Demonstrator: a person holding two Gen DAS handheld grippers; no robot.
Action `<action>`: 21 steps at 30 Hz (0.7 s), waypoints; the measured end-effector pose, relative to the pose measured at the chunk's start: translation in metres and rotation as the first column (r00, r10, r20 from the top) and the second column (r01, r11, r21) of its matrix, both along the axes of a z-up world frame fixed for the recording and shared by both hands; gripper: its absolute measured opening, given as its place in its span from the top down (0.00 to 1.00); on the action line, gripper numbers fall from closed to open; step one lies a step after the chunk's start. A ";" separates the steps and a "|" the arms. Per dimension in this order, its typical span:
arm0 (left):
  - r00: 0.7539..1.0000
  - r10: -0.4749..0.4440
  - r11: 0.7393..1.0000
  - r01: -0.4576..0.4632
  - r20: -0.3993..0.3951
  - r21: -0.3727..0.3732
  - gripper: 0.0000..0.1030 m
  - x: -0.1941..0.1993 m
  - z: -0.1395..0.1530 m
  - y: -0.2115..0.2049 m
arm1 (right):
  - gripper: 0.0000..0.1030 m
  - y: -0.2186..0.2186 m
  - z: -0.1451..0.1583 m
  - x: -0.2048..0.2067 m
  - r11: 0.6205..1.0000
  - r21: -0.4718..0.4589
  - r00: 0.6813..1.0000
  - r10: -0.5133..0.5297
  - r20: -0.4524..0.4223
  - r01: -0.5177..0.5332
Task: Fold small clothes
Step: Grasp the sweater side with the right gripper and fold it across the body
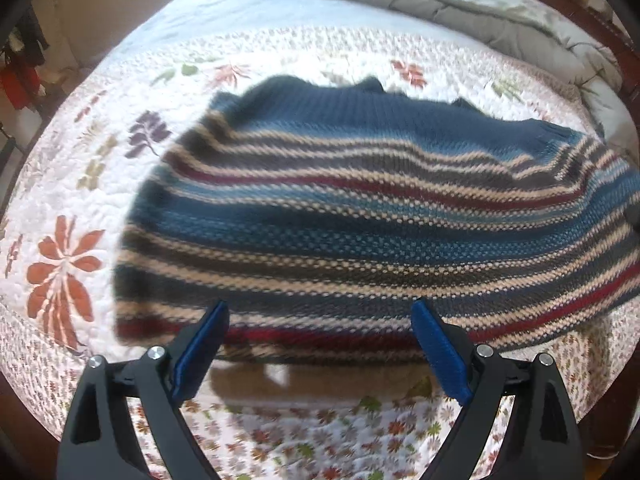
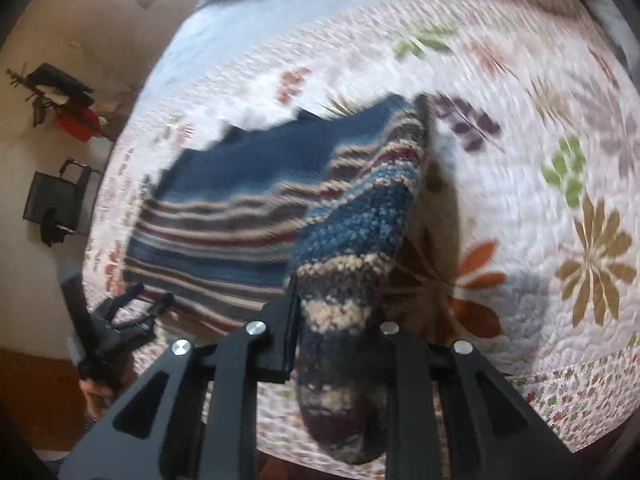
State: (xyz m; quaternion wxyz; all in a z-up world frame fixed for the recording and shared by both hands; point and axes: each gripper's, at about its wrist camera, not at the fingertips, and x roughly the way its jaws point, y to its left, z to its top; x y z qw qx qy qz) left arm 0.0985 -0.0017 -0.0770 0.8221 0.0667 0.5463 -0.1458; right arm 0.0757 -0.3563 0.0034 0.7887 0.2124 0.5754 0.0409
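Right gripper (image 2: 338,344) pinches one bunched corner of the striped sweater (image 1: 360,216), knit wedged between its closed-down fingers (image 2: 280,336) and lifted off the quilt (image 1: 64,184). Left gripper (image 1: 320,340) is wide open with nothing between its blue pads (image 1: 200,352), just over the sweater's near hem. One sweater, two grippers. Sweater lies across the bed, long axis and stripes left-right in the left view, solid blue part pointing away toward the grey comforter (image 1: 500,12).
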 end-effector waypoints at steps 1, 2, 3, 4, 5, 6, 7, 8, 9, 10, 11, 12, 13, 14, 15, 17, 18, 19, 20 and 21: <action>1.000 0.001 1.000 -0.001 0.007 -0.010 0.10 -0.001 0.004 0.005 | 0.81 0.010 0.010 0.006 1.000 -0.006 1.000 0.017 0.014 -0.017; 1.000 0.001 1.000 -0.001 0.012 -0.016 0.10 -0.001 0.007 0.008 | 0.82 0.018 0.016 0.010 1.000 -0.014 0.999 0.029 0.022 -0.028; 1.000 0.001 1.000 -0.001 0.018 -0.024 0.10 -0.001 0.010 0.012 | 0.82 0.029 0.024 0.017 0.998 -0.024 0.998 0.050 0.034 -0.049; 1.000 0.001 1.000 -0.001 0.026 -0.031 0.10 -0.002 0.013 0.016 | 0.82 0.042 0.031 0.022 0.997 -0.033 0.996 0.073 0.045 -0.072; 0.999 0.002 0.999 -0.001 0.033 -0.037 0.10 -0.003 0.016 0.020 | 0.82 0.053 0.034 0.027 0.995 -0.038 0.995 0.089 0.052 -0.087; 0.999 0.005 0.999 -0.003 0.039 -0.042 0.10 -0.004 0.018 0.024 | 0.82 0.066 0.039 0.034 0.993 -0.043 0.992 0.113 0.062 -0.110; 0.999 0.007 0.999 -0.005 0.042 -0.044 0.10 -0.005 0.020 0.028 | 0.82 0.076 0.042 0.039 0.991 -0.048 0.990 0.127 0.069 -0.123; 0.999 0.009 0.999 -0.007 0.046 -0.047 0.10 -0.005 0.021 0.033 | 0.82 0.089 0.046 0.046 0.988 -0.055 0.986 0.148 0.079 -0.144; 0.999 0.011 0.999 -0.008 0.049 -0.050 0.10 -0.006 0.022 0.037 | 0.82 0.101 0.049 0.053 0.985 -0.055 0.982 0.169 0.087 -0.165; 0.999 0.014 0.999 -0.011 0.051 -0.050 0.10 -0.007 0.023 0.041 | 0.83 0.108 0.050 0.057 0.983 -0.054 0.979 0.181 0.090 -0.177; 0.998 0.018 0.999 -0.016 0.052 -0.047 0.10 -0.007 0.022 0.046 | 0.83 0.120 0.050 0.063 0.979 -0.052 0.975 0.200 0.093 -0.195; 0.998 0.020 0.999 -0.017 0.051 -0.045 0.10 -0.008 0.022 0.048 | 0.83 0.130 0.050 0.068 0.976 -0.055 0.972 0.215 0.095 -0.210; 0.999 0.022 0.999 -0.020 0.049 -0.043 0.10 -0.008 0.020 0.052 | 0.83 0.140 0.050 0.073 0.972 -0.062 0.968 0.232 0.097 -0.227; 0.999 0.028 0.999 -0.026 0.046 -0.039 0.10 -0.008 0.019 0.057 | 0.84 0.149 0.050 0.076 0.968 -0.068 0.964 0.246 0.099 -0.240; 0.998 0.034 0.999 -0.033 0.043 -0.037 0.10 -0.008 0.017 0.061 | 0.84 0.157 0.049 0.080 0.965 -0.071 0.961 0.257 0.099 -0.251; 0.998 0.048 0.998 -0.047 0.034 -0.038 0.10 -0.008 0.015 0.071 | 0.85 0.176 0.043 0.089 0.957 -0.068 0.954 0.287 0.092 -0.281; 0.998 0.057 0.998 -0.055 0.031 -0.041 0.10 -0.008 0.014 0.076 | 0.86 0.186 0.040 0.092 0.952 -0.069 0.949 0.302 0.087 -0.297; 0.997 0.066 0.997 -0.064 0.029 -0.045 0.10 -0.009 0.014 0.081 | 0.88 0.199 0.034 0.097 0.945 -0.068 0.943 0.324 0.076 -0.320; 0.997 0.076 0.996 -0.075 0.023 -0.048 0.10 -0.009 0.013 0.088 | 0.89 0.207 0.030 0.100 0.940 -0.067 0.939 0.338 0.066 -0.334; 0.996 0.085 0.995 -0.084 0.019 -0.051 0.10 -0.010 0.012 0.093 | 0.89 0.216 0.023 0.103 0.935 -0.066 0.934 0.353 0.055 -0.349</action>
